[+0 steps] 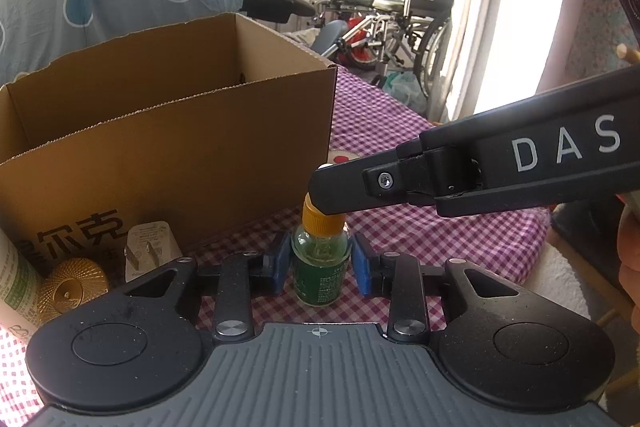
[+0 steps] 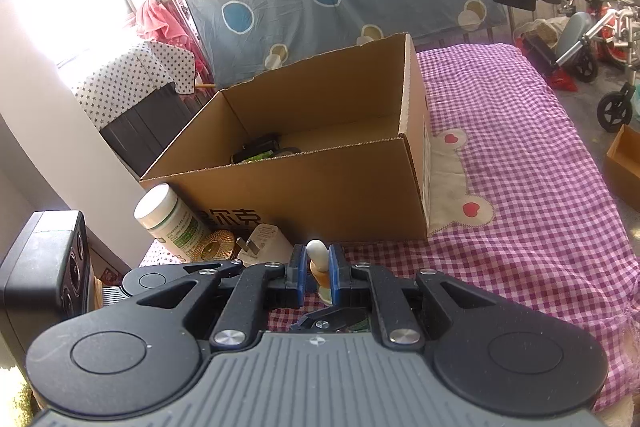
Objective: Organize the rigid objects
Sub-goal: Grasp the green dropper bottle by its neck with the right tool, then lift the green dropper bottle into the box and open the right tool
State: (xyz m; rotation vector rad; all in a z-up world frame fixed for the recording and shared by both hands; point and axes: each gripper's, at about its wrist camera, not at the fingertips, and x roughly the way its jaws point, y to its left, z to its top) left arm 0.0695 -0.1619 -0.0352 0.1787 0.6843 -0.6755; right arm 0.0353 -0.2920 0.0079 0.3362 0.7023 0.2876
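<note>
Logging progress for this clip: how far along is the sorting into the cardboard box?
Done: a few dark items already lie in the cardboard box. In hand: the right gripper is shut on the top of the green bottle; the left gripper brackets its body, pads apart. Left: white jar, gold ornament, charger plug.

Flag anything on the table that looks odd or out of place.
The small green bottle stands upright outside the cardboard box, with both grippers on it: the left gripper brackets its body while the right gripper pinches its top.
</note>
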